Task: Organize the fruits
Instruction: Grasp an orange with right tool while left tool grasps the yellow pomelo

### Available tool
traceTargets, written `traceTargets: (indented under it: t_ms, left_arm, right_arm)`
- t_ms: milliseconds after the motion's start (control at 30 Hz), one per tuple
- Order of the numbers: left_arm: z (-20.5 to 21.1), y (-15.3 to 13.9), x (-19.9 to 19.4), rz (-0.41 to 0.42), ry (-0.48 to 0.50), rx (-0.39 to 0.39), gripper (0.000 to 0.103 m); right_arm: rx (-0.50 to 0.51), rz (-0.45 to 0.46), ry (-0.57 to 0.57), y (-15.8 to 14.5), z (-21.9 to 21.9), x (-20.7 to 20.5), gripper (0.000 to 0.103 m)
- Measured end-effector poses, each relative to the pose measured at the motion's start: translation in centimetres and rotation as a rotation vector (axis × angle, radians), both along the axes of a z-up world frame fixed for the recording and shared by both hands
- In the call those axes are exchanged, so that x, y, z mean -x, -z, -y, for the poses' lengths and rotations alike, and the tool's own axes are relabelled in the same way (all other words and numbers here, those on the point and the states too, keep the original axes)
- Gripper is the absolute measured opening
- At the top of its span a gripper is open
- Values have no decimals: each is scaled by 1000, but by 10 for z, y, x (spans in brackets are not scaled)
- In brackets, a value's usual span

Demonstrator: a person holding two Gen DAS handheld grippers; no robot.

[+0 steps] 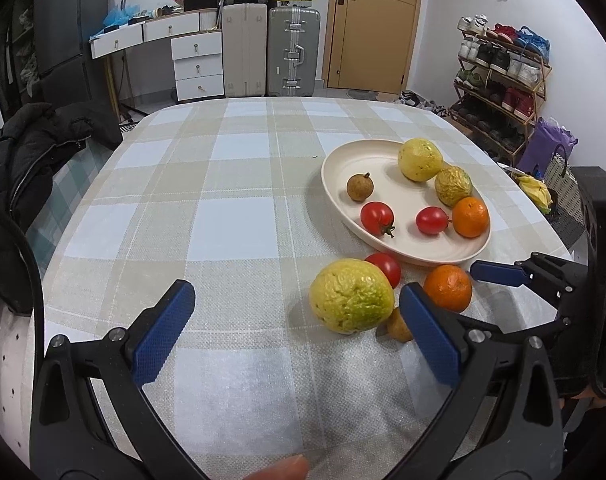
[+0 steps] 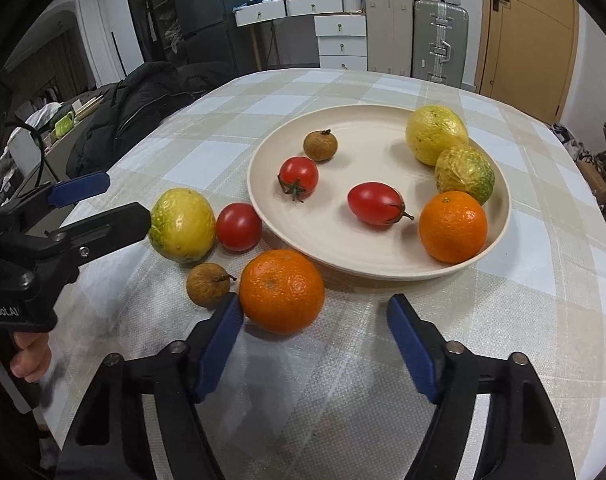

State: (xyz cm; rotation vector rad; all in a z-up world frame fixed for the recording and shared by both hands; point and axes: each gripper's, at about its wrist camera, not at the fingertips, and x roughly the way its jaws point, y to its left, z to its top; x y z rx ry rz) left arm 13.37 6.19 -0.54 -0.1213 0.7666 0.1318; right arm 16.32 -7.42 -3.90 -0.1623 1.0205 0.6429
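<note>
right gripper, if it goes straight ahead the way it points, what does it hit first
Likely the orange on the tablecloth: it sits just ahead of the open right gripper, touching its left pad. The plate lies beyond.

A table (image 2: 383, 380) under a checked cloth (image 2: 535, 264) carries a cream plate (image 2: 343, 252). Beside the plate, directly on the cloth, lie a yellow-green fruit (image 2: 182, 224), a tomato (image 2: 239, 227), an orange (image 2: 281, 291) and a small brown fruit (image 2: 207, 284).
</note>
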Motion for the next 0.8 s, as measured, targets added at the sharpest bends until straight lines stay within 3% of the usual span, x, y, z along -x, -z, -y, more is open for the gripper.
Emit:
traceTargets:
  t_ms: [267,567,800]
  left_arm:
    - [4,8,-4,-26,8,-7,102]
    - [7,14,-8,-50,20,-6,102]
    - [5,23,-13,-77,22,40,102]
  right_arm:
    - [7,27,-75,-2,-12,11,42]
    - [-24,18,-80,-4,0,15,41]
    - [-37,20,-66,-6,20,17,41]
